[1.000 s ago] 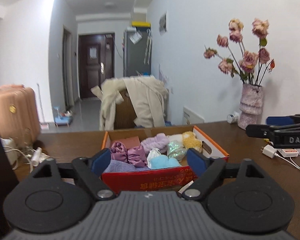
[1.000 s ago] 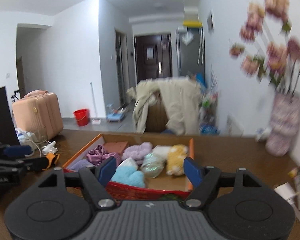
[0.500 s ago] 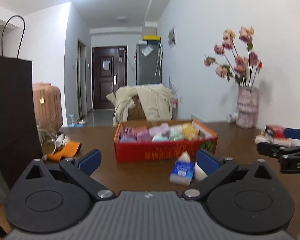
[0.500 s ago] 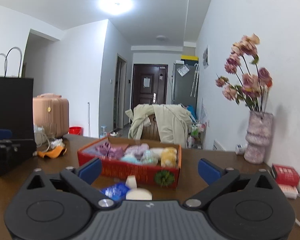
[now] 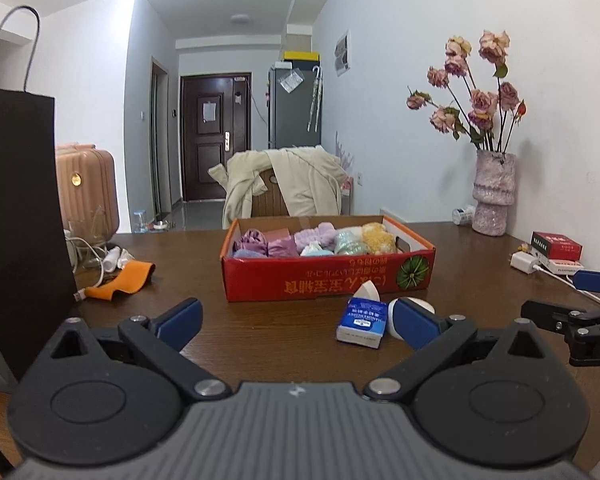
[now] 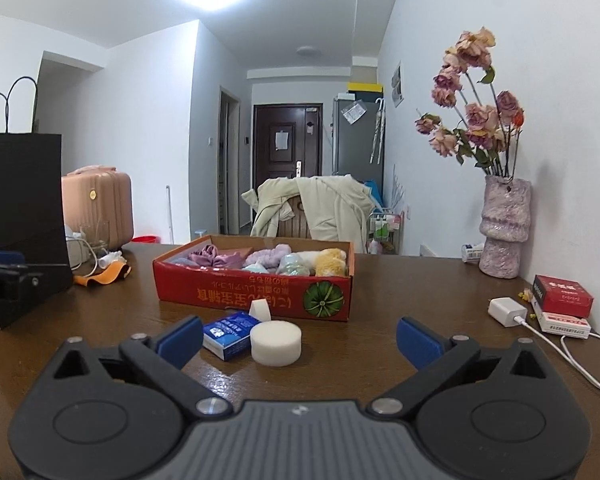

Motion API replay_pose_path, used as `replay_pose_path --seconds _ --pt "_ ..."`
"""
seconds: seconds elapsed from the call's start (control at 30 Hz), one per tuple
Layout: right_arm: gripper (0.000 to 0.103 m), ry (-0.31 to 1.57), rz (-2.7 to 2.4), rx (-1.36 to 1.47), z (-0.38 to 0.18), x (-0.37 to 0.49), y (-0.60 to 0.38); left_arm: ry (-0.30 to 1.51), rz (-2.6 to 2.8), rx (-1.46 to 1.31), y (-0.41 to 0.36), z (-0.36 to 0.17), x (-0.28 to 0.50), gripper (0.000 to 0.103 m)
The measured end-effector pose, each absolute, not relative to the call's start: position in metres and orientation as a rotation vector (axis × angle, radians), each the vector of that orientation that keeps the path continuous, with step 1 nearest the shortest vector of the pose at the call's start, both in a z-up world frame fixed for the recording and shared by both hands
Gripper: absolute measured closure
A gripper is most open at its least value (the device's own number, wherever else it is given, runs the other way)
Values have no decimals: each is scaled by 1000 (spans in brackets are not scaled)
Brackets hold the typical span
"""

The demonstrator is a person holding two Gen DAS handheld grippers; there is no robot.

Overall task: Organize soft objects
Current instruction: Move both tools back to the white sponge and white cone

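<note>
Pastel soft objects (image 5: 312, 242), boxed.

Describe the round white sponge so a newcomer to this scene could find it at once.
Start at the red cardboard box of soft items in the middle of the brown table. In front of its near wall lie three small things: a blue tissue pack, a little white wedge and the sponge. The sponge is the only thick, flat-topped white disc.

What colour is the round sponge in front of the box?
White; the round sponge shows best in the right wrist view.
</note>
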State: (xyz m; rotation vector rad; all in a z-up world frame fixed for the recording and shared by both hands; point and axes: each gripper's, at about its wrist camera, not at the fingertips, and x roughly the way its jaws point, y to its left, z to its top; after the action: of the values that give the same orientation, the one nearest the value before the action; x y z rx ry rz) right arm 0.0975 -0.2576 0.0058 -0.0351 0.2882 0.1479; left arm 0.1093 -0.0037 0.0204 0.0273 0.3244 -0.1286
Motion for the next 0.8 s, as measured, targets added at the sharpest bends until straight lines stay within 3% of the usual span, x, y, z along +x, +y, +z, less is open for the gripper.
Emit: replay_pose_path --seconds 0.7,0.73,0.8 --pt "2 481 209 -36 -36 227 -245 524 -274 18 -50 -21 266 0" --pt "3 500 220 -32 -39 236 -243 533 -292 25 -54 -21 276 1" --pt "8 547 252 -16 -45 253 -240 541 -344 34 -63 -23 295 13"
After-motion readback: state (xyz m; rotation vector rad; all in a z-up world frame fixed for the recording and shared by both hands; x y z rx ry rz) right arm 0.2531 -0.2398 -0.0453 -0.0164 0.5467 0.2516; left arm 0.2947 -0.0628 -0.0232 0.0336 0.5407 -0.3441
